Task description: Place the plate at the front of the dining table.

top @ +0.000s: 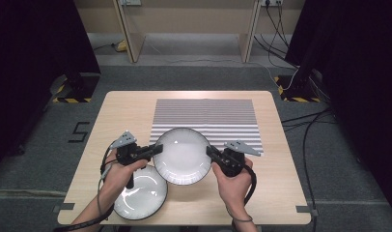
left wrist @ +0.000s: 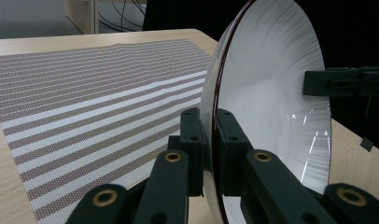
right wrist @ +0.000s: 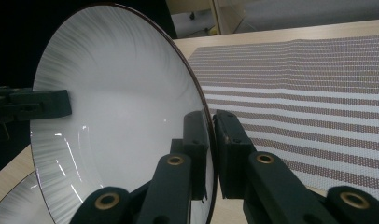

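Observation:
A white bowl (top: pixel 183 155) with a dark rim hangs above the table, held from both sides. My left gripper (top: pixel 159 149) is shut on its left rim and my right gripper (top: pixel 209 151) is shut on its right rim. In the left gripper view the bowl (left wrist: pixel 267 93) stands edge-on with the rim clamped between the pads of the left gripper (left wrist: pixel 210 140). In the right gripper view the bowl (right wrist: pixel 117 116) has its rim pinched by the right gripper (right wrist: pixel 211 144). A second white bowl (top: pixel 140 192) rests on the table under the left hand.
A striped placemat (top: pixel 206 118) lies on the far middle of the wooden table (top: pixel 276 193), partly under the lifted bowl. Black cables (top: pixel 310 125) run over the floor at the right. A wooden frame (top: pixel 131 38) stands beyond the table.

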A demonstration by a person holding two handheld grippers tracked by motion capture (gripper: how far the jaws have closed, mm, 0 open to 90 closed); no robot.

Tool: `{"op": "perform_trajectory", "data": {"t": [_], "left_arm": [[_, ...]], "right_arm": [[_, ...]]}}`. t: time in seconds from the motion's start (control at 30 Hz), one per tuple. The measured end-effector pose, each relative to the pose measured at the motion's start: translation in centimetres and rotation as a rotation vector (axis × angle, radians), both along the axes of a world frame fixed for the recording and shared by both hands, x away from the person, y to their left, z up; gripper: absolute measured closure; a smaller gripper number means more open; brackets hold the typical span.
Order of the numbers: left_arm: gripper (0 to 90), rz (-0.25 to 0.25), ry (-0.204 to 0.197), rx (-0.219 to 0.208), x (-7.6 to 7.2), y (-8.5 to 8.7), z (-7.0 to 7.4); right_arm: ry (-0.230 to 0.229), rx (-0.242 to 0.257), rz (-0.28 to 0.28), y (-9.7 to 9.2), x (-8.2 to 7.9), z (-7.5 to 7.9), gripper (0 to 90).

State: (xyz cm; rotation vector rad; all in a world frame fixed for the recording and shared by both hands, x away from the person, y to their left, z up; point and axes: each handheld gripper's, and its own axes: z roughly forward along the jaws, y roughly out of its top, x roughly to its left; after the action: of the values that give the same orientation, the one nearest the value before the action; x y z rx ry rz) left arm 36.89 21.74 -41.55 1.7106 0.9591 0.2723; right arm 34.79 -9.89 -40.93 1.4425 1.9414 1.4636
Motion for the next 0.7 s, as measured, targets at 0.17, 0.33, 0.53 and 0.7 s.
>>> {"op": "perform_trajectory", "data": {"t": [0.17, 0.33, 0.53, 0.7], "left_arm": [[83.0, -0.001, -0.005, 0.007, 0.2, -0.3, 0.2], [83.0, -0.004, -0.008, 0.003, 0.6, -0.6, 0.3], [83.0, -0.007, -0.003, 0.006, 0.9, -1.0, 0.3], [83.0, -0.011, -0.003, 0.011, 1.2, -1.3, 0.3]], "right_arm": [[-0.005, -0.002, -0.007, -0.2, 0.1, 0.0, 83.6], [-0.010, -0.003, -0.019, -0.4, 0.3, 0.2, 83.4], [-0.008, -0.002, -0.028, -0.7, 0.4, 0.2, 83.3], [-0.006, -0.002, -0.033, -1.0, 0.6, 0.2, 83.3]]}}
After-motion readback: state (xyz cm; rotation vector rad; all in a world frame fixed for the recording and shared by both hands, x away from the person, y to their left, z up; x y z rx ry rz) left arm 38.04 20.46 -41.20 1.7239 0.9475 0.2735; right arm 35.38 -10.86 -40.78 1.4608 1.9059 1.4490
